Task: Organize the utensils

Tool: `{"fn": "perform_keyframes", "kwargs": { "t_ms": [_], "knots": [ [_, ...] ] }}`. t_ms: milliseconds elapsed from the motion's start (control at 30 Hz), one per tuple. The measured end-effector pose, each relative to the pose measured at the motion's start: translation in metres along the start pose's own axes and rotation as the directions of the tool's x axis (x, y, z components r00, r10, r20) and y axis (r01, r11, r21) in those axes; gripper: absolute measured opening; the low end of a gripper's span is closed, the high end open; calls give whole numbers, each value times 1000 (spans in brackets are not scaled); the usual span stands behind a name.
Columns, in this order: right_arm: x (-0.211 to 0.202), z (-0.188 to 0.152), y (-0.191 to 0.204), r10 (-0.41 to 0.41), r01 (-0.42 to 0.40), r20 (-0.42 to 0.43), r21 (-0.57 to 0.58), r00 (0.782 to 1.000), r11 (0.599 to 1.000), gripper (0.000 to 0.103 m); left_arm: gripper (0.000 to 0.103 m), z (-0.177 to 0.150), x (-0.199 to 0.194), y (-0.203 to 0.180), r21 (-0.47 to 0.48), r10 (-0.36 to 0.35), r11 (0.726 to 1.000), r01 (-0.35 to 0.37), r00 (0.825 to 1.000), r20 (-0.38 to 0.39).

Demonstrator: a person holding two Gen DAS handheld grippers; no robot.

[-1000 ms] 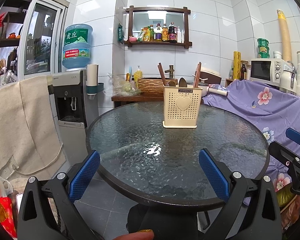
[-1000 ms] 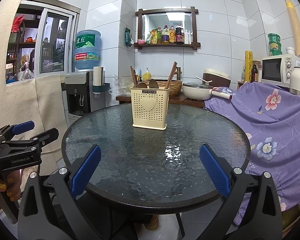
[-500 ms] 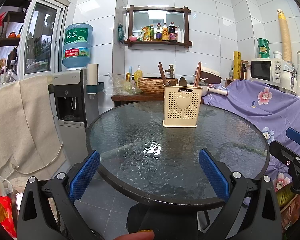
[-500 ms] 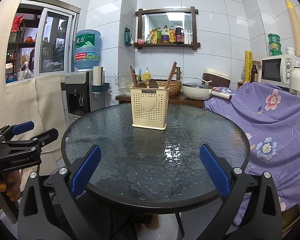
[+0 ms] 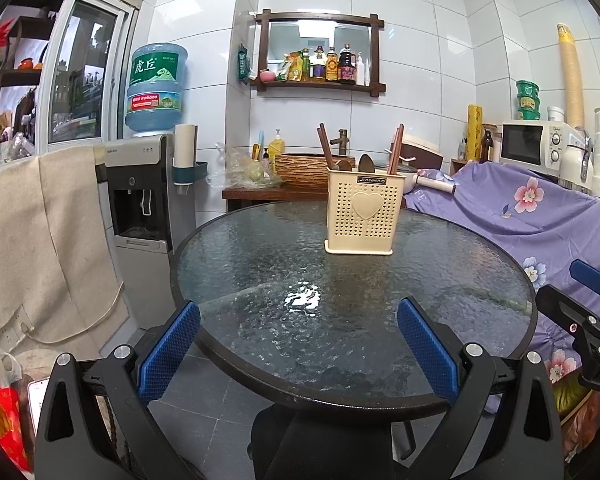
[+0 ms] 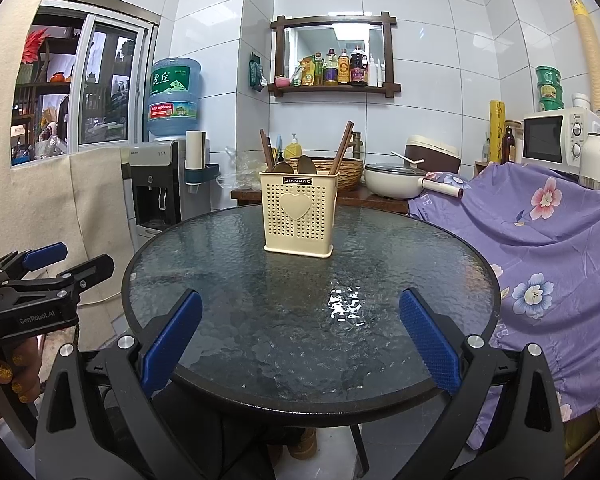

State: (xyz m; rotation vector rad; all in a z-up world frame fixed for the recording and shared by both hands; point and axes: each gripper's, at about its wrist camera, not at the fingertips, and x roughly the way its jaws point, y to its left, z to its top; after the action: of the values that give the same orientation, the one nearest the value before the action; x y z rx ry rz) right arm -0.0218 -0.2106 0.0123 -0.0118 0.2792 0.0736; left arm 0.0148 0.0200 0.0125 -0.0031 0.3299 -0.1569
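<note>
A cream utensil holder (image 5: 365, 211) with a heart on its perforated front stands upright on the far half of the round glass bench (image 5: 260, 264), well apart from both tools. Inside it, dark chopsticks (image 6: 342, 146) lean out to the left and right, and two spoon bowls (image 6: 306, 165) show just above the rim. The rest of the glass top around the holder is bare.

The left tool (image 5: 298, 350) hangs at the bench's near edge with its blue-padded fingers (image 5: 168, 350) spread wide, nothing between them. The right tool (image 6: 300, 340) sits likewise at the near edge, spread wide and holding nothing.

Behind the bench stand a water dispenser (image 5: 144, 196) and a purple flowered cloth (image 6: 540, 240) to the right.
</note>
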Motion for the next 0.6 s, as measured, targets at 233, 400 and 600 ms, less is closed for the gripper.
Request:
{"fn": "perform_keyframes", "kwargs": {
  "t_ms": [233,400,600],
  "knots": [
    [0,0,0,1,-1,0,0,1000,1000,97,97,-1,1,0,14,15,1000,-15,1000,-6],
    [2,-1,1,2,-2,-1,-4,1000,1000,97,97,0,1,1,12,10,1000,-9,1000,-8],
    [1,-2,2,4,-4,-3,-6,1000,1000,97,97,-1,1,1,12,11,1000,-11,1000,-8]
  ]
}}
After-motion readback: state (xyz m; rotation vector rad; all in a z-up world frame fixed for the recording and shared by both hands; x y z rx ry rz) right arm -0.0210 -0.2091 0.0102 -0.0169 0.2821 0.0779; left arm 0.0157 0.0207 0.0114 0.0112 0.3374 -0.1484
